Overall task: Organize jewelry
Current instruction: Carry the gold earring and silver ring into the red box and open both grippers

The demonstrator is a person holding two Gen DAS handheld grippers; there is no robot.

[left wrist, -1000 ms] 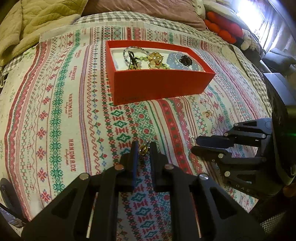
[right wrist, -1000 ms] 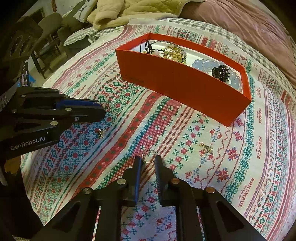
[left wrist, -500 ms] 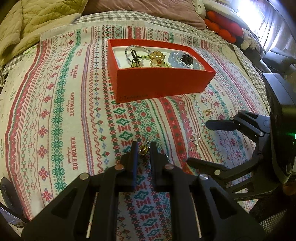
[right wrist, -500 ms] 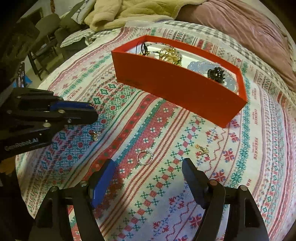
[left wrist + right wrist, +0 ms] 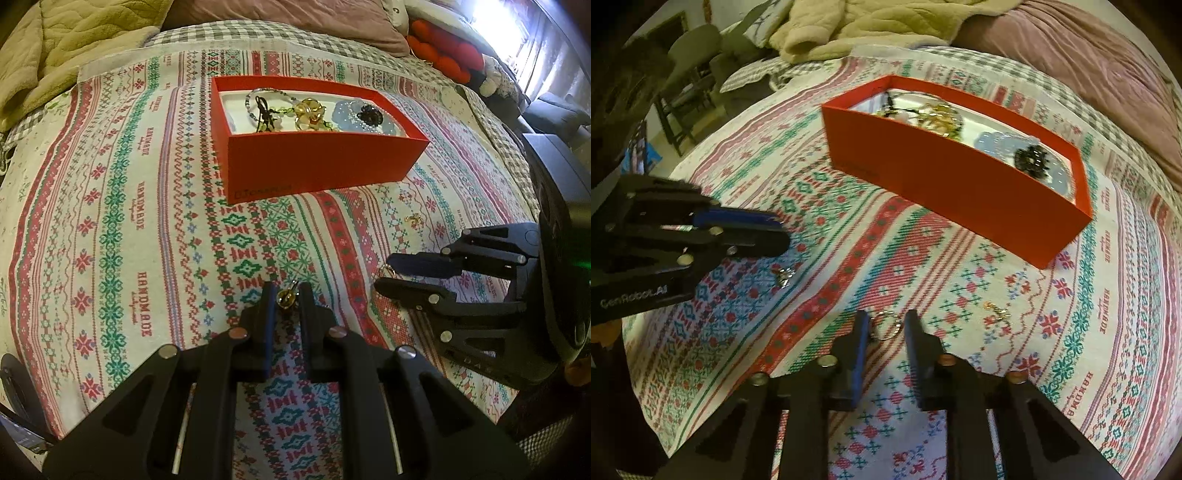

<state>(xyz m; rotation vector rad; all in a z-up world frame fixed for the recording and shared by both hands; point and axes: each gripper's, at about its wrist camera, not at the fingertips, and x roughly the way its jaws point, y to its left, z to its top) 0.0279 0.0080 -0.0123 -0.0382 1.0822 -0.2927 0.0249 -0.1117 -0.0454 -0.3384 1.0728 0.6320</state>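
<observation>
Gold earring (image 5: 286, 298) is clamped in my left gripper (image 5: 285, 301) for the red box (image 5: 325, 170); my right gripper (image 5: 885, 325) closes around the ring (image 5: 885, 325) (not yet tight).

Left wrist view: low over the bed (image 5: 110, 229), looking forward along its own fingers (image 5: 266, 306) toward the red box (image 5: 321, 166), box near mid-distance; right gripper (image 5: 384, 275) enters at right edge. Right wrist view: equally low, angled at the red box (image 5: 960, 184) from its other corner; left gripper (image 5: 783, 236) at left edge. Shared: box, patterned bedspread between.
</observation>
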